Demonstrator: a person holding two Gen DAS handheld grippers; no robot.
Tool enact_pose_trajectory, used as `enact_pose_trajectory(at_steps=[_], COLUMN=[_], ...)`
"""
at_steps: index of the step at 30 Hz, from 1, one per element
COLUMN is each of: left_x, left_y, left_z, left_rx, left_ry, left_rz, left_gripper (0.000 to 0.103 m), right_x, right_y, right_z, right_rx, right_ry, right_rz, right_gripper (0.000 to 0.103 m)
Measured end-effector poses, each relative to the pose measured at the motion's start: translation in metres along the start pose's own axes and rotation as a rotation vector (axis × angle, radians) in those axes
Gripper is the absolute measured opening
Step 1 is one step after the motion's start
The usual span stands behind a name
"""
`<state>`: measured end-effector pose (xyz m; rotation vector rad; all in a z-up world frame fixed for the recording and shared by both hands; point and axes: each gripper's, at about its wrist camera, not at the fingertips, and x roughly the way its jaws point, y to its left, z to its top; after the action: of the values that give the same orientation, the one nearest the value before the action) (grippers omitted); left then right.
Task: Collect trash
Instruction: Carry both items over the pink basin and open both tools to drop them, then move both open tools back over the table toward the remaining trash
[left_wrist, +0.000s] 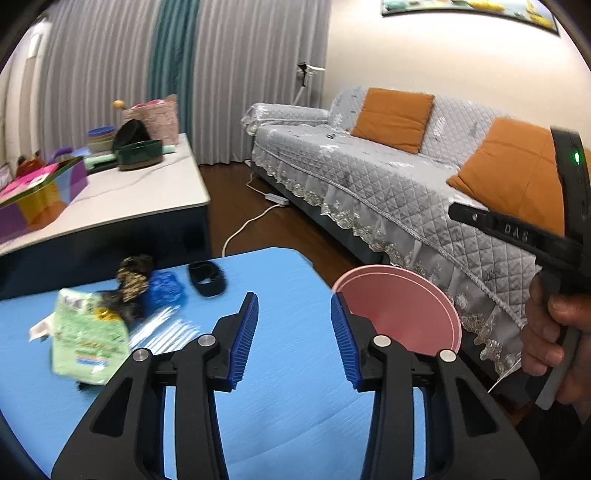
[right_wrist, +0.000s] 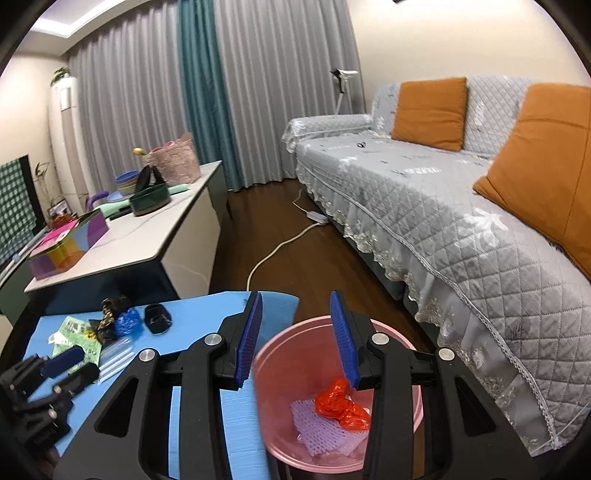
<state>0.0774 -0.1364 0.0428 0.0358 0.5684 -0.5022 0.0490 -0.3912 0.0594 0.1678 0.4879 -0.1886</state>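
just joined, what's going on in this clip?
A person with a gripper in each hand is clearing trash off a blue table into a pink bin beside it. The right gripper hangs open and empty over the bin, which already holds a red wrapper and purple foam netting. The left gripper is also open and empty, over the table. A green packet, a blue wrapper and other bits remain there.

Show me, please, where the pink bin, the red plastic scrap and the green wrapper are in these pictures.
pink bin (right_wrist: 415, 413): right wrist view, on its right inner wall.
red plastic scrap (right_wrist: 341, 406): right wrist view, middle of the crumpled piece inside the bin.
green wrapper (left_wrist: 86, 339): left wrist view, centre of the packet on the blue table.
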Motion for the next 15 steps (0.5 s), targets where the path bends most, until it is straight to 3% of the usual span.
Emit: enact_pose_trajectory(at_steps=[15], left_x=[-0.037], left_y=[0.061], left_z=[-0.020], left_rx=[-0.101], left_ry=[-0.052], left_rz=[0.120], left_gripper=[0.037], right_x=[0.006], right_y=[0.050], right_z=[-0.009], right_rx=[-0.077], right_ry=[0.013], right_rz=[0.047], right_gripper=[0.039])
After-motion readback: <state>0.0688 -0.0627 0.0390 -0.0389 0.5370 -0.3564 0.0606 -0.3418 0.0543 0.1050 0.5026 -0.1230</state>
